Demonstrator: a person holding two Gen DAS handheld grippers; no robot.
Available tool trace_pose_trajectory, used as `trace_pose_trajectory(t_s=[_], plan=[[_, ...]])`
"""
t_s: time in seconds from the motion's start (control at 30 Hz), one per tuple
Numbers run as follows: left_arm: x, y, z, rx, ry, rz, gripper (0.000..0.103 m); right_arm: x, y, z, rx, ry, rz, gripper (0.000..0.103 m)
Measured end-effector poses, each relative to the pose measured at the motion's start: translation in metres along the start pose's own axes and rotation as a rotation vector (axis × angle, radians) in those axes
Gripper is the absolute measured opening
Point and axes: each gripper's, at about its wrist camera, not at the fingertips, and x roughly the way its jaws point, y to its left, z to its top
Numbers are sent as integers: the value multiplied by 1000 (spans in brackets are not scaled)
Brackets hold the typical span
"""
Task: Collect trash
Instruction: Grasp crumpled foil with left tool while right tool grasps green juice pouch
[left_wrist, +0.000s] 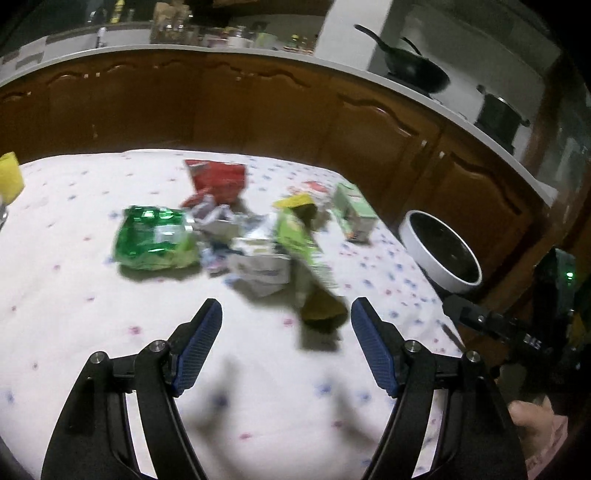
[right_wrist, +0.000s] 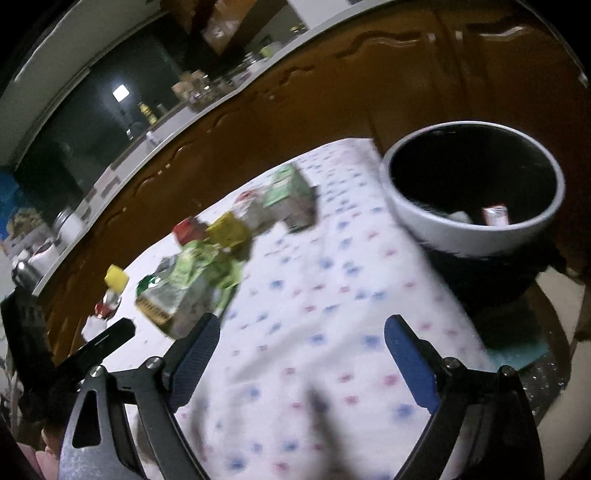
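Hovering with jaws spread and nothing between them, the left gripper (left_wrist: 286, 310) faces the litter heap, probably because it is lining up for a pick. Just ahead lies a green-and-olive wrapper (left_wrist: 306, 251), then crumpled white paper (left_wrist: 258, 262) and a green bag (left_wrist: 155, 236), with a red packet (left_wrist: 216, 181) behind; all sit toward the tabletop's (left_wrist: 74, 295) far edge. The right gripper (right_wrist: 301, 332) is likewise spread and empty, over bare cloth. A white-rimmed bin (right_wrist: 410, 218) stands just beside the tabletop's right edge, within easy reach for drops; some scraps already lie inside.
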Motion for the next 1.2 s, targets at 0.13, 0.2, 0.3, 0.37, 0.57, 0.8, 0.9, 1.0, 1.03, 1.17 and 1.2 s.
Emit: trace_pose_trajectory(t_s=[0.13,0.2,0.3,0.37,0.57,0.8,0.9,1.0,1.03,1.17,1.2], plan=[[-2,25,2,-36,-1,47,74,8,30,-2,-54,13,38,92],[-3,39,4,-55,-1,76,74,13,47,-3,-88,20,51,92],[-1,53,6,-66,13,114,74,23,72,-6,-152,31,68,92],[1,60,7,-72,19,124,74,32,86,-9,-188,41,74,92],[3,75,9,-94,39,135,74,64,120,-14,-306,74,59,92],[10,66,21,-58,45,120,74,84,123,-7,-335,69,23,69],[16,53,26,-28,51,91,74,82,110,-3,-287,83,34,42],[23,38,30,-4,47,66,74,68,92,0,-218,68,63,41],[26,33,32,0,49,59,74,62,85,1,-200,59,65,41],[40,10,35,37,52,24,74,39,54,4,-99,45,106,41],[44,3,35,52,52,20,74,34,44,3,-71,49,114,41]])
